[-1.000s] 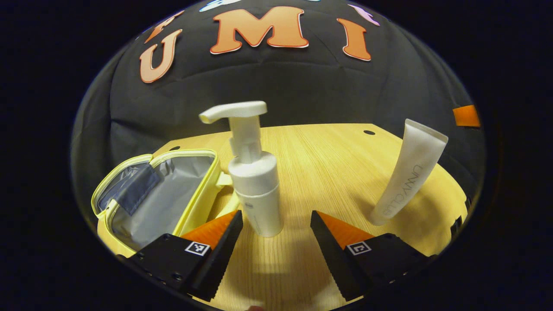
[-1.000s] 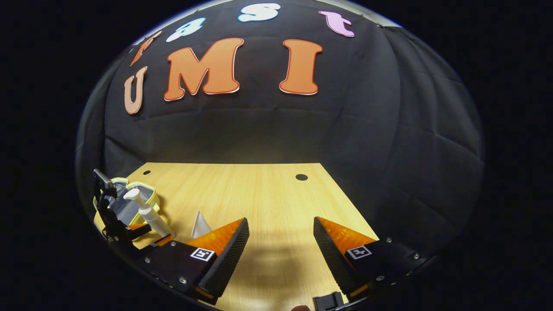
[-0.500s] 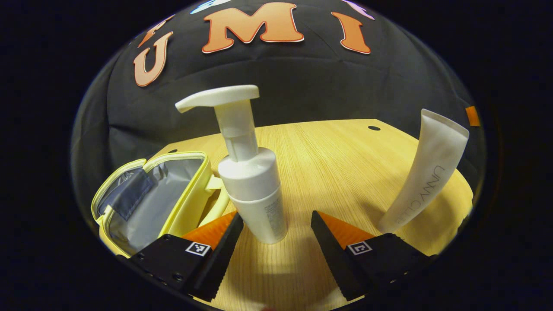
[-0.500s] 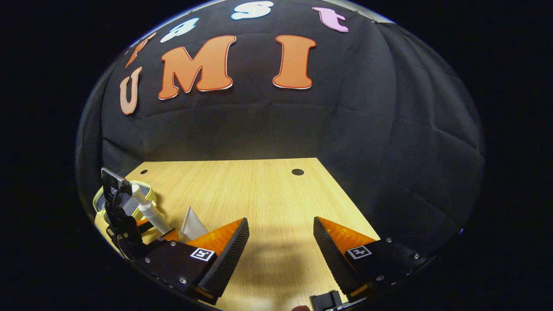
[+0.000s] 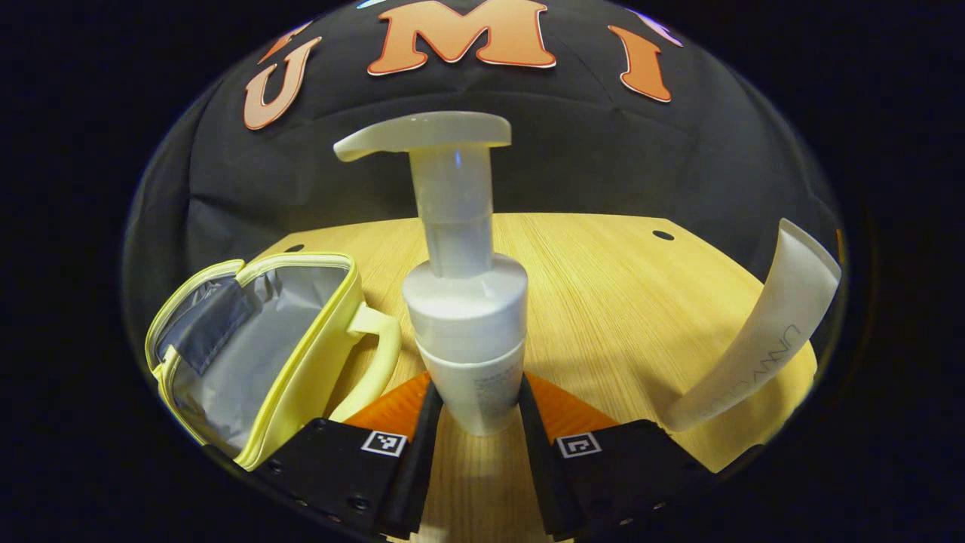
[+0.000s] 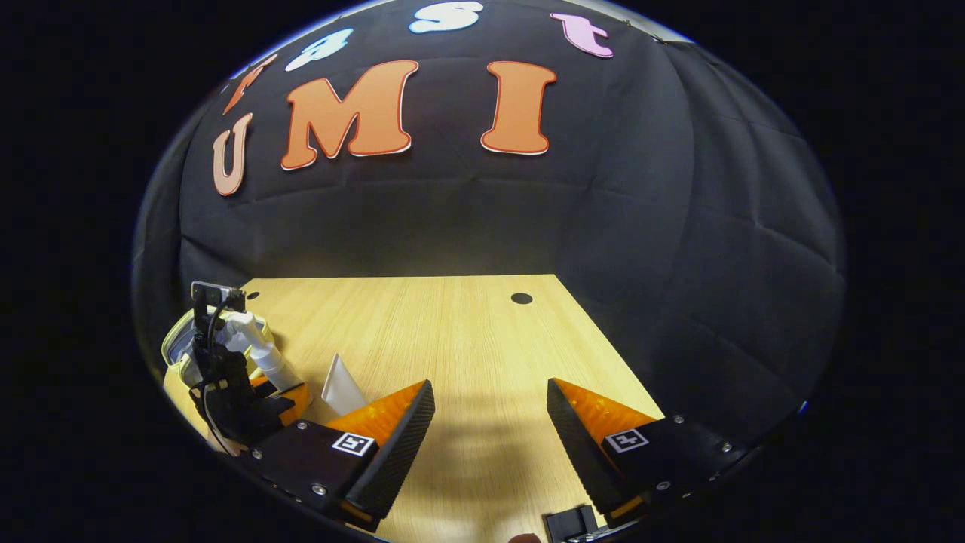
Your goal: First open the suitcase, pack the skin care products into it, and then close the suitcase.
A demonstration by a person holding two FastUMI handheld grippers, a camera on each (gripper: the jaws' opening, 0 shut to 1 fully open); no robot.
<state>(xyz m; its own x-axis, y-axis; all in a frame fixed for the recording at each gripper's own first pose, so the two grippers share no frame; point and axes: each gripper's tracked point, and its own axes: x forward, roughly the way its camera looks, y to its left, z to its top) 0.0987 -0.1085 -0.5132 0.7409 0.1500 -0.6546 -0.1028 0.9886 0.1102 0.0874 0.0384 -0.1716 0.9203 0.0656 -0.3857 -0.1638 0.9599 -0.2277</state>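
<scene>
Across the left gripper view, the left gripper (image 5: 473, 422) is pressing both fingers against the base of the upright white pump bottle (image 5: 467, 302) standing on the wooden table (image 5: 603, 286), with the open yellow suitcase (image 5: 264, 354) lying to its left and a white tube (image 5: 761, 339) standing to its right. Over in the right gripper view, the right gripper (image 6: 490, 430) is hovering above the table with its jaws spread wide and nothing between them, while the left gripper (image 6: 260, 400) is sitting at the pump bottle (image 6: 260, 354) far to the left, beside the tube (image 6: 341, 386).

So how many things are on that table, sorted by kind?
Pump bottle: 1
Squeeze tube: 1
Yellow case, lying open: 1
Handheld grippers: 2, left gripper and right gripper
Total: 5
</scene>
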